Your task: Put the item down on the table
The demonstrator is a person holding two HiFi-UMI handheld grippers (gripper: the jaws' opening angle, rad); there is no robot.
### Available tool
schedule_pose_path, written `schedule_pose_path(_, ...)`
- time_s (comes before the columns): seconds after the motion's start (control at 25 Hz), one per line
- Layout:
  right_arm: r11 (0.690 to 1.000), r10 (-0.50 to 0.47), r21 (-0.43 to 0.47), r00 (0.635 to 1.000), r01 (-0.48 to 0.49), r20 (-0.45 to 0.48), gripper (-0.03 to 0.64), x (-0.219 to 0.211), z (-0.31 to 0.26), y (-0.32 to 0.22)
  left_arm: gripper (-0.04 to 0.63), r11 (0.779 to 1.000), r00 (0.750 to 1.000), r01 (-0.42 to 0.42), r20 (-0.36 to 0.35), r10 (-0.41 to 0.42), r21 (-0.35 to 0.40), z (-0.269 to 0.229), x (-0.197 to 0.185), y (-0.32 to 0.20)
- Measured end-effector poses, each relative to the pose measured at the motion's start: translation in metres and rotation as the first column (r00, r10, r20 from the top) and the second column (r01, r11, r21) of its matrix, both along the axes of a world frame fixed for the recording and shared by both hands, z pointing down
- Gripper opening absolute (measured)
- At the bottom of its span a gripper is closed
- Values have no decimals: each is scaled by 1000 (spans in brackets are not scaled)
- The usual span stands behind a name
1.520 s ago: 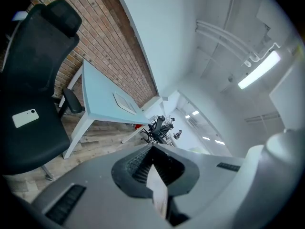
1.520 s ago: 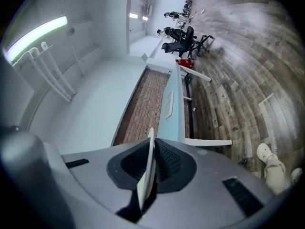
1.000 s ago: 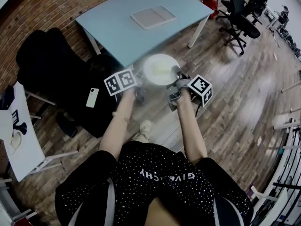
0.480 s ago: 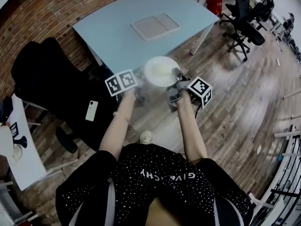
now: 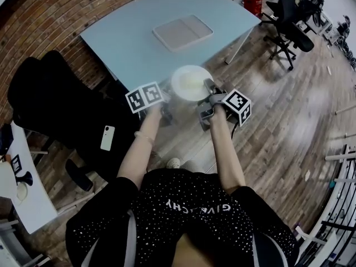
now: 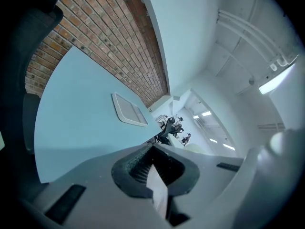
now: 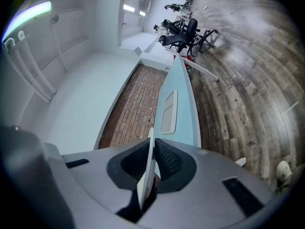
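At the table's [image 5: 128, 38] near edge, you've got the white plate [image 5: 191, 82] held from both sides. Left gripper [image 5: 166, 98] fingers are clamped on its left rim, right gripper [image 5: 208, 89] fingers on its right rim. Plate isn't set on the table yet (grey tray [image 5: 182, 31] sits farther back on it).

White plate [image 5: 191, 83], pale blue table [image 5: 128, 35], grey tray [image 5: 182, 31], red brick wall [image 5: 44, 15], brown plank floor [image 5: 281, 121]

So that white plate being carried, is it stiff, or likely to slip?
Probably stiff: the plate sits flat though the left gripper and right gripper pinch only its rim. Its edge looks thin and smooth, so it could slip. If ceramic, a drop might chip it.
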State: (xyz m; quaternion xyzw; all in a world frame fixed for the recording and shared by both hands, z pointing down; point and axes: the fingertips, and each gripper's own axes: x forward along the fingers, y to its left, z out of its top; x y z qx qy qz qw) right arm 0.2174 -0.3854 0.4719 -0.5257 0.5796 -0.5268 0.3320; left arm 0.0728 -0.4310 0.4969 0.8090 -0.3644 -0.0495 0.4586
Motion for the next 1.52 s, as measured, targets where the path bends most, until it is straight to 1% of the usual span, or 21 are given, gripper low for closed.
schedule_pose_path(0.24,1000,10,-6,1000,-10,28,28,7,2,-13,11,1000,1000,8,-4,-9,-12,5,0,-15)
schedule_pose_path(0.48,1000,-14,-6,999,14,33,28,17,3,-52,11,999,999,42,-5,-42,-20,9,6,-54)
schedule_pose_path(0.68,998,-63,-7,998,64,25,28,25,4,-105,11,996,996,90,-7,-90,-26,11,12,-100)
schedule_pose_path(0.92,991,-122,-42,992,123,33,28,31,15,-174,11,989,990,140,1,-140,-48,16,16,-158)
schedule_pose_path(1.12,984,-165,-59,986,166,21,28,42,16,-232,11,981,983,184,13,-184,-58,17,24,-206)
schedule_pose_path(1.36,971,-223,-74,974,225,41,28,45,21,-289,11,960,962,274,31,-273,-57,21,18,-260)
schedule_pose_path(1.52,965,-249,-78,968,252,38,28,48,26,-329,11,950,950,311,41,-310,-37,23,18,-295)
